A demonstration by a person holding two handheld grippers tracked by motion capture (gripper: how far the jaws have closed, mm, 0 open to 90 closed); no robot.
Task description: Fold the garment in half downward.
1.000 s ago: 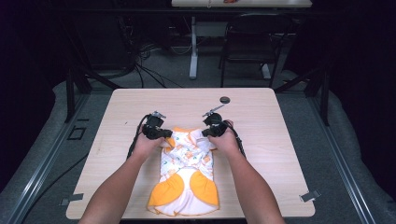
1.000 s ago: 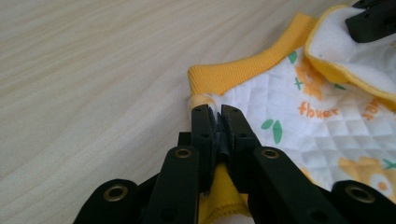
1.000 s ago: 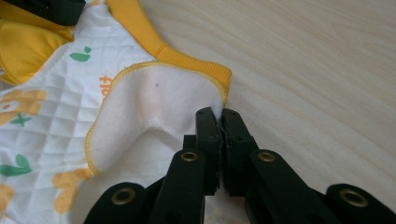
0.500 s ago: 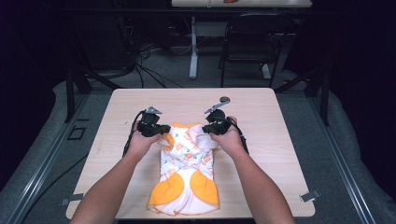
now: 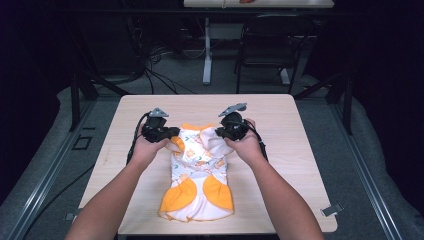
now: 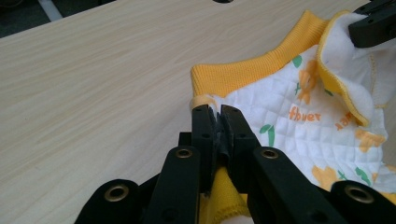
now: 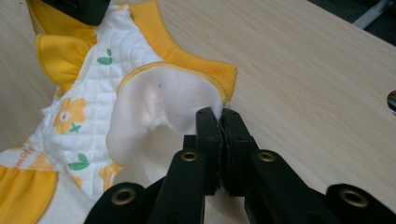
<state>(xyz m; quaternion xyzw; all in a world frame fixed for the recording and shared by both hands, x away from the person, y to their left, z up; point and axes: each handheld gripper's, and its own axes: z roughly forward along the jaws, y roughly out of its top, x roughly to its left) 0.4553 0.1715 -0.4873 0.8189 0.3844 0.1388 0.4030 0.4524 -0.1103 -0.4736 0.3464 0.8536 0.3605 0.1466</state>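
A small white quilted garment [image 5: 200, 170] with orange trim and flower prints lies on the wooden table [image 5: 300, 150], its orange-patched lower end toward the near edge. My left gripper [image 5: 170, 134] is shut on the garment's upper left corner [image 6: 208, 100], by the yellow ribbed collar [image 6: 243, 74]. My right gripper [image 5: 220, 132] is shut on the upper right corner [image 7: 219, 105], where the white fleece lining [image 7: 163, 98] folds outward. Both corners hang lifted above the tabletop while the lower part rests on it.
A dark round object [image 7: 391, 100] sits on the table at the right edge of the right gripper view. Beyond the table's far edge stand a chair [image 5: 265, 50], a table leg [image 5: 206, 50] and floor cables [image 5: 160, 70]. Bare wood surrounds the garment.
Both grippers have risen and drawn slightly apart, lifting the garment's top corners off the table. The small dark object seen behind the right gripper earlier is now covered by it.
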